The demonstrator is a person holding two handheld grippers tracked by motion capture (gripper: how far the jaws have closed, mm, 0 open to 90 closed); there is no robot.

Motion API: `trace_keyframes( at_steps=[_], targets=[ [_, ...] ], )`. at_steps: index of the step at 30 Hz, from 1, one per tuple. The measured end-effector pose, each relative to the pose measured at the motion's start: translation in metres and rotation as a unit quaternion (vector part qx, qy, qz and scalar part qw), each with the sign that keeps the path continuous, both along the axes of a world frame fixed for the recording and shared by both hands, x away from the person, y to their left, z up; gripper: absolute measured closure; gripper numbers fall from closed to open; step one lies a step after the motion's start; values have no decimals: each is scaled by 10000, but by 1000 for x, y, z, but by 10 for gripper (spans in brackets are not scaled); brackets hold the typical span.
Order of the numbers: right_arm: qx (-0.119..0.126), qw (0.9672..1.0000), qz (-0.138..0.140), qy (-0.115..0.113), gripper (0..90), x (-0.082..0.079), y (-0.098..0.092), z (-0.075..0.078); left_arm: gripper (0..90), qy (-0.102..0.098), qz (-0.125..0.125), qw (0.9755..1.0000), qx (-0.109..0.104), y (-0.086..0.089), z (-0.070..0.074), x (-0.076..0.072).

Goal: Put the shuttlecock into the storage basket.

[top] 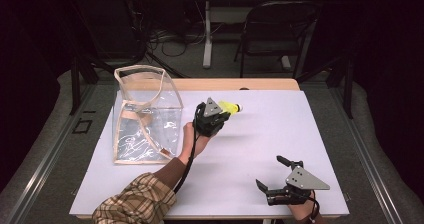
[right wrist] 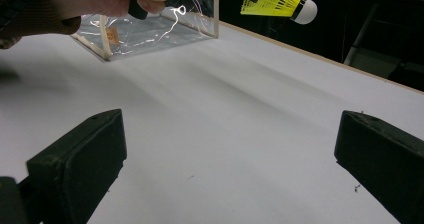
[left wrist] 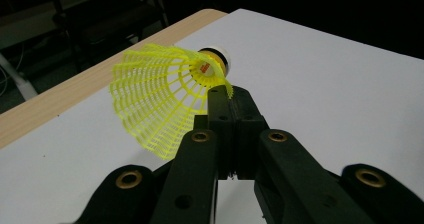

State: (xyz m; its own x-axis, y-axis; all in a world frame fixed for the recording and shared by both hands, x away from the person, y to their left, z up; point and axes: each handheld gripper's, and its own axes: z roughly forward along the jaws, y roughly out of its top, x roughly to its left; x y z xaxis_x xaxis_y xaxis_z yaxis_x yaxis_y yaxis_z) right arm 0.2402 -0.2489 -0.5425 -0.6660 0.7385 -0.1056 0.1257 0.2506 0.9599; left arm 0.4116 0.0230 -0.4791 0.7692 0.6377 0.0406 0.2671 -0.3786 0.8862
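Observation:
A yellow plastic shuttlecock [top: 231, 106] with a white cork is lifted above the white table top, near its middle. My left gripper [top: 223, 115] is shut on the edge of its skirt. In the left gripper view the jaws pinch the yellow mesh skirt of the shuttlecock [left wrist: 160, 96] at the tip of my left gripper [left wrist: 230, 96], cork pointing away. My right gripper [top: 272, 173] rests low at the front right of the table, jaws wide apart and empty. In the right gripper view the shuttlecock [right wrist: 278, 0] hangs at the top, beyond my right gripper [right wrist: 230, 149].
A clear plastic bag [top: 145, 116] with beige trim stands open-topped on the left of the white table [top: 280, 129]; the clear bag [right wrist: 150, 29] lies behind the left hand in the right gripper view. A folding chair [top: 277, 29] and cables are beyond the far edge.

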Motion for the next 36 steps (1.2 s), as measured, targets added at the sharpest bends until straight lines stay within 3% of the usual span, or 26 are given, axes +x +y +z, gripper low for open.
trace_keyframes(
  at_steps=[36],
  targets=[
    [-11, 10000, -6, 7, 0, 0, 0, 0, 894, -329, 50, 9994, -94, 8, 34, 5]
  ],
)
